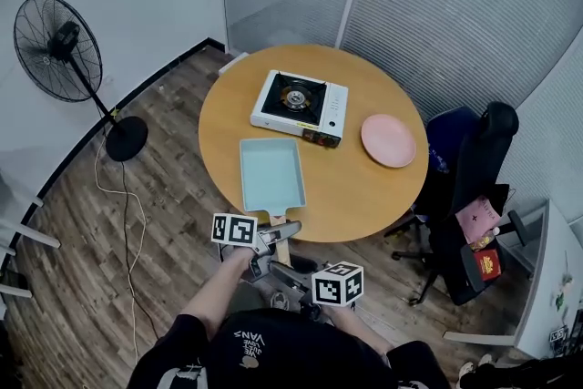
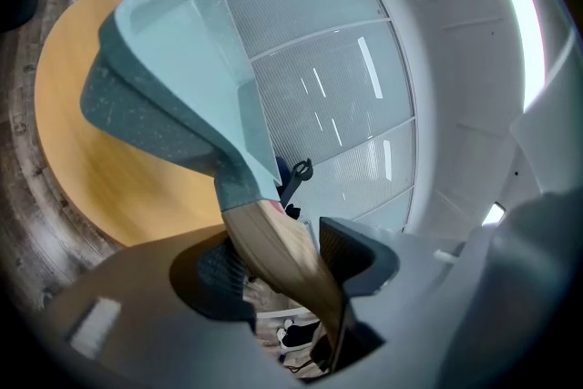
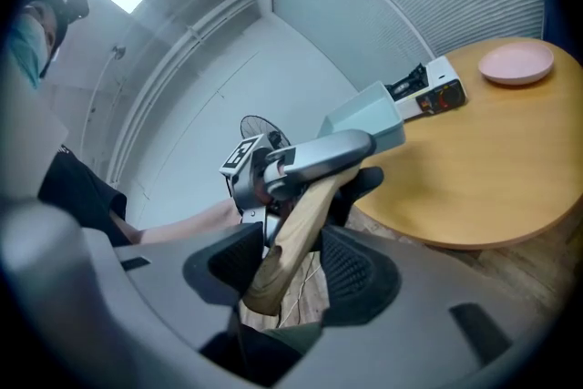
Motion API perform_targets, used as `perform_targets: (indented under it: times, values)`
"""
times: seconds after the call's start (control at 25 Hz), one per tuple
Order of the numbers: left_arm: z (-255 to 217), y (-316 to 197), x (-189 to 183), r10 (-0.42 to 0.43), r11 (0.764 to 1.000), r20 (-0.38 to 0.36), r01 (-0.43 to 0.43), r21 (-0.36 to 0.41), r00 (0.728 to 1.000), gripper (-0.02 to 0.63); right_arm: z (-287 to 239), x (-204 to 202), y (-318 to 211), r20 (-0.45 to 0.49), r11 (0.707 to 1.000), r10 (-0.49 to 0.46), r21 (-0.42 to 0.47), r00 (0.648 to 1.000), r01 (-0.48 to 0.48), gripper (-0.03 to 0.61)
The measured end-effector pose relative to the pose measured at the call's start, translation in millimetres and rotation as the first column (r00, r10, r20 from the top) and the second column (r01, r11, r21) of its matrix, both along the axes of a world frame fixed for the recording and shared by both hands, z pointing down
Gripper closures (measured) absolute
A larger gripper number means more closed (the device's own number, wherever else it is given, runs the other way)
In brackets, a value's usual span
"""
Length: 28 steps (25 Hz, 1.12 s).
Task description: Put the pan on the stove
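Note:
A pale blue rectangular pan lies near the front edge of the round wooden table, its wooden handle pointing at me. Whether its bottom touches the tabletop I cannot tell. The white gas stove stands beyond it. My left gripper is shut on the handle close to the pan. My right gripper is shut on the handle's end. The left gripper view shows the pan from below and the handle between the jaws. In the right gripper view the handle crosses the pads.
A pink plate lies right of the stove. A black office chair with bags stands at the table's right. A floor fan and its cable are on the left. Blinds and a wall close off the back.

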State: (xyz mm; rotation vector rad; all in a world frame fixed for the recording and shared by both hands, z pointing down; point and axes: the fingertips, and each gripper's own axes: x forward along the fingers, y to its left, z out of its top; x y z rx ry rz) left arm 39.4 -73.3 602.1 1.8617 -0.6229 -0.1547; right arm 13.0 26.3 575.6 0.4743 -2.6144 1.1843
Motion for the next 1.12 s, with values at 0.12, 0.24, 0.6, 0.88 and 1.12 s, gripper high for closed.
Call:
perform_targets:
  times: [0.12, 0.24, 0.6, 0.88, 1.12]
  values:
    - [4.4, -13.6, -2.9, 0.010, 1.000, -0.002, -0.010, -0.005, 1.000, 0.382, 4.2, -3.9, -14.1, -0.003, 1.000, 0.009, -0.004, 1.000, -0.009, 0.390]
    - [7.8, -32.1, -9.6, 0.030, 1.000, -0.007, -0.030, -0.008, 1.000, 0.382, 8.1, -12.5, -33.6, -0.007, 0.999, 0.032, -0.006, 0.999, -0.032, 0.390]
    - [5.4, -109.1, -40.6, 0.140, 0.990, -0.006, -0.140, -0.004, 0.990, 0.382, 4.5, -54.6, -114.2, 0.001, 0.989, 0.150, -0.005, 0.989, -0.150, 0.390]
    - [6.2, -160.8, -63.6, 0.237, 0.972, -0.001, -0.237, -0.008, 0.972, 0.382, 4.7, -86.4, -170.5, 0.005, 0.969, 0.249, -0.002, 0.969, -0.249, 0.388]
    - [6.7, -194.5, -71.8, 0.331, 0.944, 0.006, -0.331, -0.001, 0.944, 0.382, 5.9, -103.2, -209.1, 0.012, 0.939, 0.344, 0.002, 0.939, -0.344, 0.388]
